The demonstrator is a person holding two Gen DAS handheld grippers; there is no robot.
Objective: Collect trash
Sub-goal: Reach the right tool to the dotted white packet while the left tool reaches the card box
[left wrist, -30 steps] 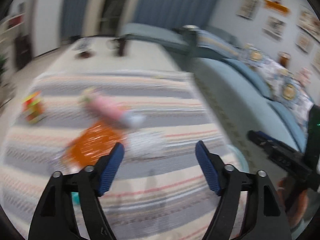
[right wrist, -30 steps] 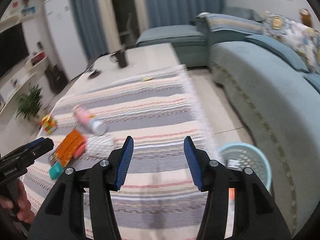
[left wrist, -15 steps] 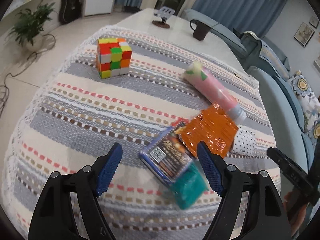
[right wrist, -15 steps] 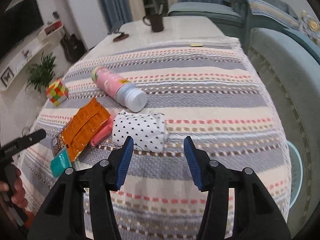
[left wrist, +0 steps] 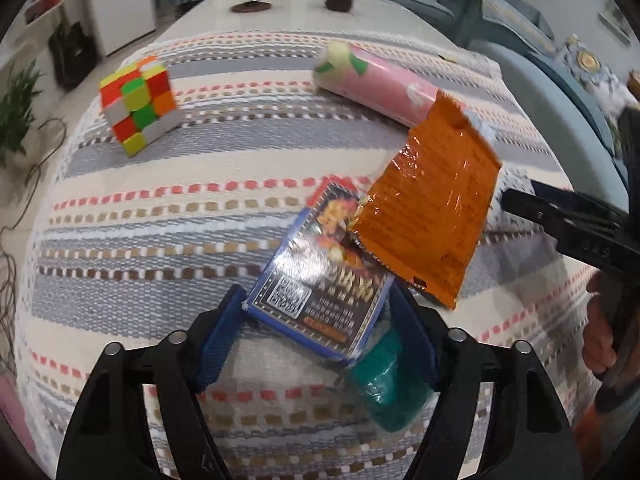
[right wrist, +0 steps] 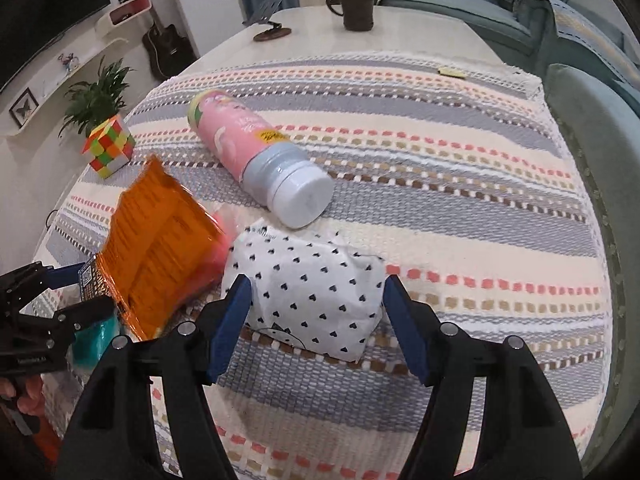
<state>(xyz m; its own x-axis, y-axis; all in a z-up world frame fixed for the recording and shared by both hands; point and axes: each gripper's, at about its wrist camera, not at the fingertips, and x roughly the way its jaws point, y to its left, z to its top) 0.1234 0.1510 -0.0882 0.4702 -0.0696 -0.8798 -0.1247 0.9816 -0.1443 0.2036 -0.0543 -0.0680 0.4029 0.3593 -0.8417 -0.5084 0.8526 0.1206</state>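
Note:
On the striped tablecloth [left wrist: 160, 240] lies a heap of trash. A blue snack packet [left wrist: 320, 292] sits between the pads of my left gripper [left wrist: 318, 332], whose jaws are closing, with the pads right at its edges. A teal wrapper [left wrist: 384, 384] lies under the packet's near corner, and an orange foil wrapper [left wrist: 432, 208] leans over its far end. My right gripper [right wrist: 320, 320] is opening, and it straddles a white packet with black hearts [right wrist: 312, 280] without touching it. A pink bottle with a white cap [right wrist: 256, 152] lies on its side beyond.
A colour cube [left wrist: 138, 108] stands at the far left of the cloth. A dark mug [right wrist: 358, 10] and a phone stand [right wrist: 272, 28] sit on the bare far end of the table. A teal sofa [right wrist: 592, 140] runs along the right edge.
Both grippers came down and closer to the trash heap. The left jaws narrowed around the blue packet. The right jaws widened and now flank the white packet.

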